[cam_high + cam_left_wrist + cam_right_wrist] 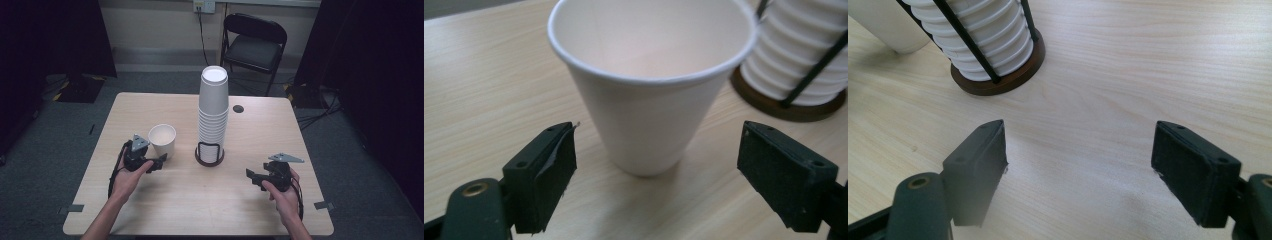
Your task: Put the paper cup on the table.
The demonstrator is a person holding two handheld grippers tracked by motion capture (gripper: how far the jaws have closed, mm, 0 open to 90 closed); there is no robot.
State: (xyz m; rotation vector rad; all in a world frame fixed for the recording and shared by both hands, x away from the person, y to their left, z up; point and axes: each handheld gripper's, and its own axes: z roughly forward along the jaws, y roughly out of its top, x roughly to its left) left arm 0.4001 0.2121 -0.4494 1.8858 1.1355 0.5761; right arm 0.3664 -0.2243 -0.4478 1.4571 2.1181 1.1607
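Standing empty paper cup (649,85), stacked cups (213,112) in holder (209,155)

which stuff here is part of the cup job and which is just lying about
In the job: single paper cup between the open left gripper jaws; cup stack in its wire holder; open right gripper.
Lying about: folding chair, table grommet.

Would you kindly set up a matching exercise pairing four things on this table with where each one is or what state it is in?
Things:
1. single paper cup
2. stack of cups
3. left gripper
4. right gripper

States:
A. upside down in a wire holder on a round brown base
B. open, with bare table between its jaws
C. upright and empty
D. open, just short of the single cup

Pairs: 1-C, 2-A, 3-D, 4-B
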